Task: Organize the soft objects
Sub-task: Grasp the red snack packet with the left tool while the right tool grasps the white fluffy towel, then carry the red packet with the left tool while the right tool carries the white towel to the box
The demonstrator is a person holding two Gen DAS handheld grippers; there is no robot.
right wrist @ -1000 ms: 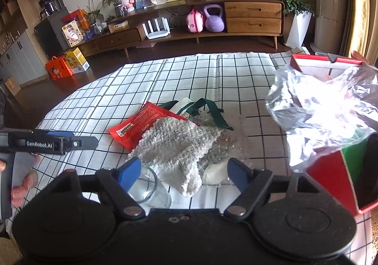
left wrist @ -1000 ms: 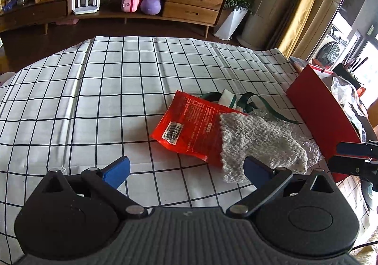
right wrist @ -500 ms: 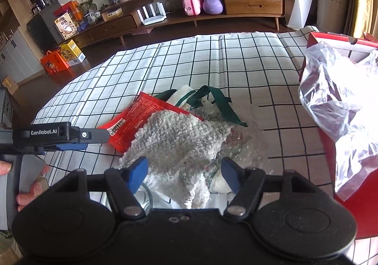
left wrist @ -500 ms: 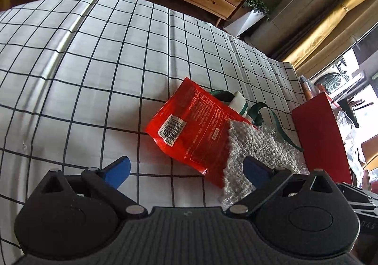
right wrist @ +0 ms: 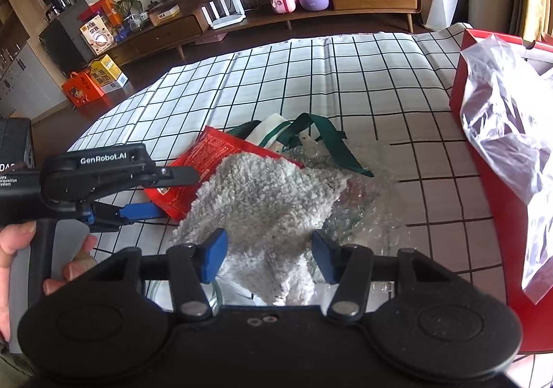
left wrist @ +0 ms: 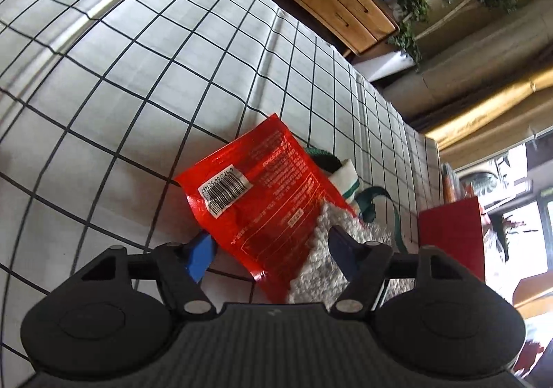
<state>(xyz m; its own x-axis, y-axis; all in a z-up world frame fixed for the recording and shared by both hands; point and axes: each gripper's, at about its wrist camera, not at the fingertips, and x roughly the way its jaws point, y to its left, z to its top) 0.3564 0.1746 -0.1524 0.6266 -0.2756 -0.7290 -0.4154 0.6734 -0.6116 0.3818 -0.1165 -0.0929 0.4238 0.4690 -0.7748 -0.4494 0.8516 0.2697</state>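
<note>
A red snack pouch (left wrist: 262, 201) lies on the checked tablecloth (left wrist: 138, 77), and a grey fuzzy cloth (right wrist: 269, 194) overlaps its near side. My left gripper (left wrist: 269, 251) straddles the pouch's near corner. Its jaws are closing, one pad by the pouch's edge and the other on the fuzzy cloth (left wrist: 331, 260). From the right wrist view the left gripper (right wrist: 179, 192) reaches in from the left, with the pouch (right wrist: 221, 149) between its fingers. My right gripper (right wrist: 269, 256) hangs over the cloth's near end. Its jaws are closing with the cloth between them, and no squeeze shows.
Under the cloth lie bubble wrap (right wrist: 366, 205) and a white tote with green straps (right wrist: 276, 127). A glass jar (right wrist: 186, 294) sits under my right gripper. A red box (right wrist: 484, 163) holding a clear plastic bag (right wrist: 511, 111) stands at the right. A hand (right wrist: 74, 256) grips the left tool.
My left gripper rolled, sank toward the red pouch and narrowed its jaws around the pouch's corner. My right gripper came lower over the fuzzy cloth and its jaws narrowed too.
</note>
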